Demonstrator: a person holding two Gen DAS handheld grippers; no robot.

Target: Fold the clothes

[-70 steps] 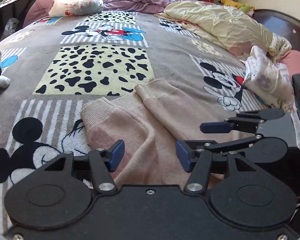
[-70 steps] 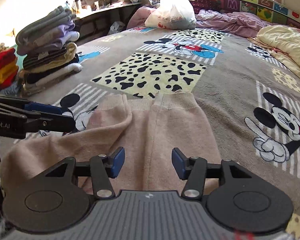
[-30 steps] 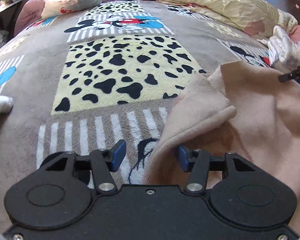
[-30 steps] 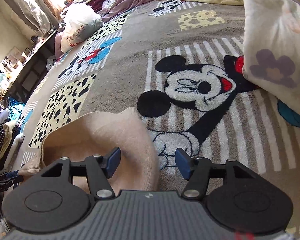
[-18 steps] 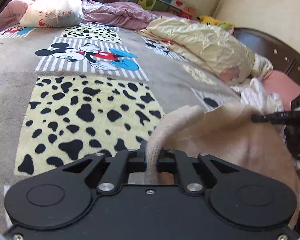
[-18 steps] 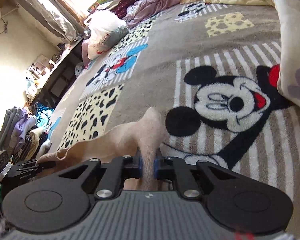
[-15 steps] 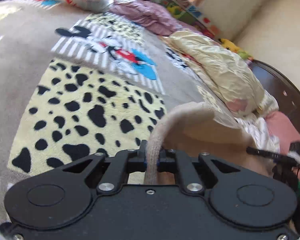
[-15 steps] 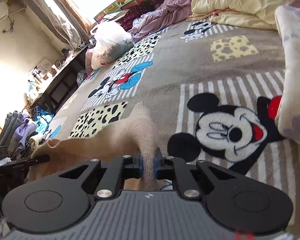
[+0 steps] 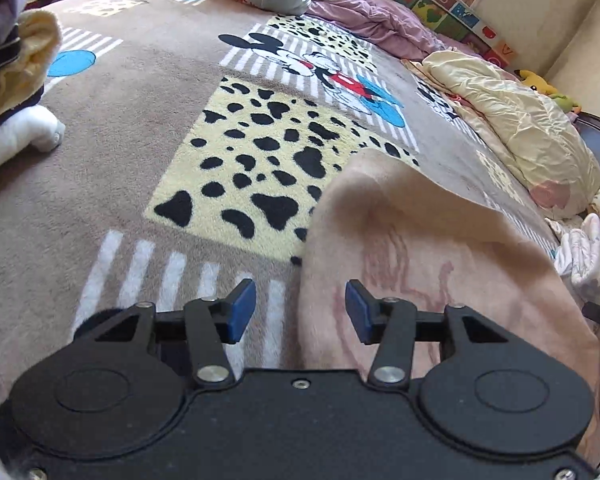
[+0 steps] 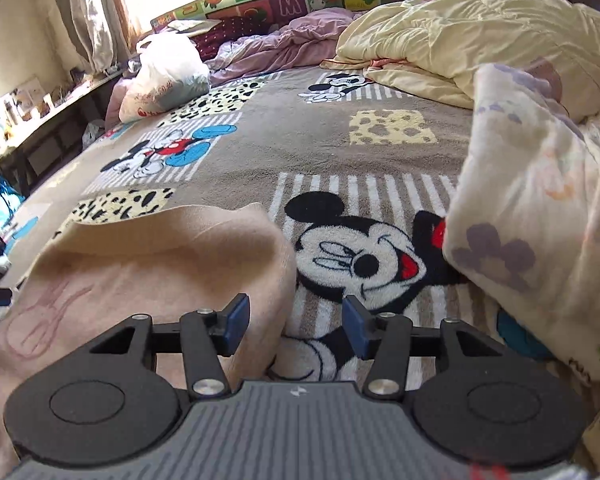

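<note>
Fingers (image 9: 244,308) of both grippers just parted, angled down over the pink garment (image 9: 420,248).

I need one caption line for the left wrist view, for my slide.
Open left gripper above the folded pink garment on a cartoon blanket.

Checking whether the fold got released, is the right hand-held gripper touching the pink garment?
Apart. In the right wrist view the right hand-held gripper has just been opening; both blue pads stand clear, with the pink garment lying loose on the blanket.

Black left claw (image 9: 300,312), blue pads (image 9: 242,310), silver screws.
</note>
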